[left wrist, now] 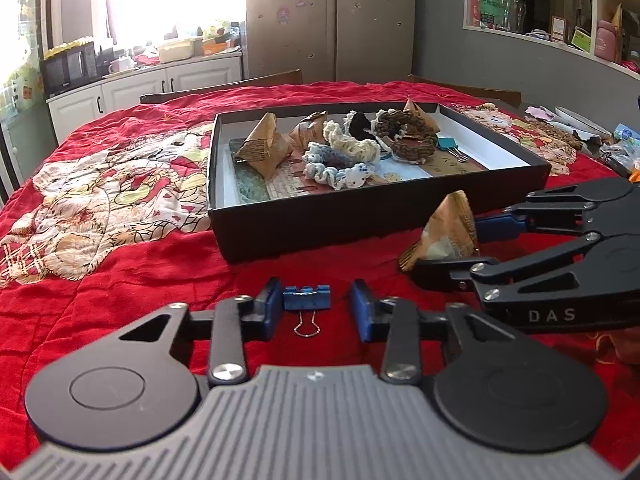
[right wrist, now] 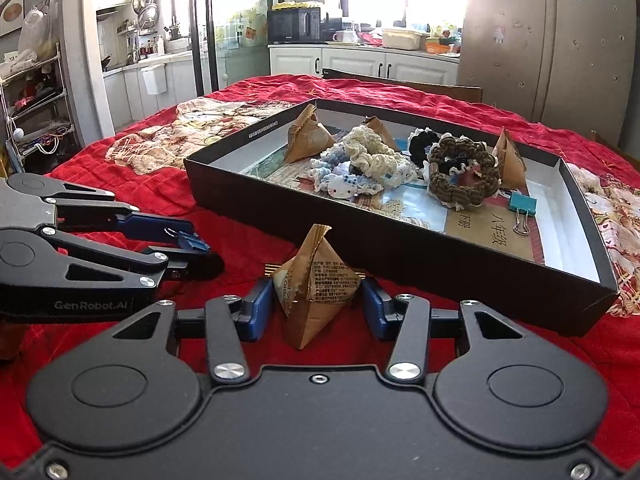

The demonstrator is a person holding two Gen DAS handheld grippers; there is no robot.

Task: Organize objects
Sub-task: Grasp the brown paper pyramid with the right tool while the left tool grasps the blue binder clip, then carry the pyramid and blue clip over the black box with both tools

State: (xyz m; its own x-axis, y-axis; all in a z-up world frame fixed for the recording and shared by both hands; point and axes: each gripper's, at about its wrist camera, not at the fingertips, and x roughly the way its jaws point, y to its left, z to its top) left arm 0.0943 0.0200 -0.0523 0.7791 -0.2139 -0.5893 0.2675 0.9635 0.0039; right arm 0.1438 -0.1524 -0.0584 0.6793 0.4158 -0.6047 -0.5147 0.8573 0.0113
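In the left wrist view, the left tongs (left wrist: 316,312) sit low at the bottom centre of the frame over the red quilted cloth (left wrist: 132,280) that covers the tabletop, their blue pads (left wrist: 269,307) partly apart with a blue binder clip (left wrist: 306,298) lying between them; the left pad looks to be touching the clip's end while a gap shows at the right pad, so no firm grip is visible. At the right edge of that frame the right tongs (left wrist: 466,246) reach in from the side around a brown paper-wrapped pyramid packet (left wrist: 444,232) standing on the cloth. The right wrist view shows this packet (right wrist: 316,280) in the lower centre, upright between the blue pads (right wrist: 258,312), which stand close on both sides; whether they press it I cannot tell. The left tongs (right wrist: 192,242) appear at the left edge of that frame with the blue clip (right wrist: 194,241) at their tips. Just beyond the packet, filling the middle and right of the frame, lies a shallow black box (right wrist: 400,240) holding three similar paper packets (right wrist: 308,136), cream, blue, black and brown crocheted scrunchies (right wrist: 460,176), and a teal binder clip (right wrist: 522,202) near its right side.
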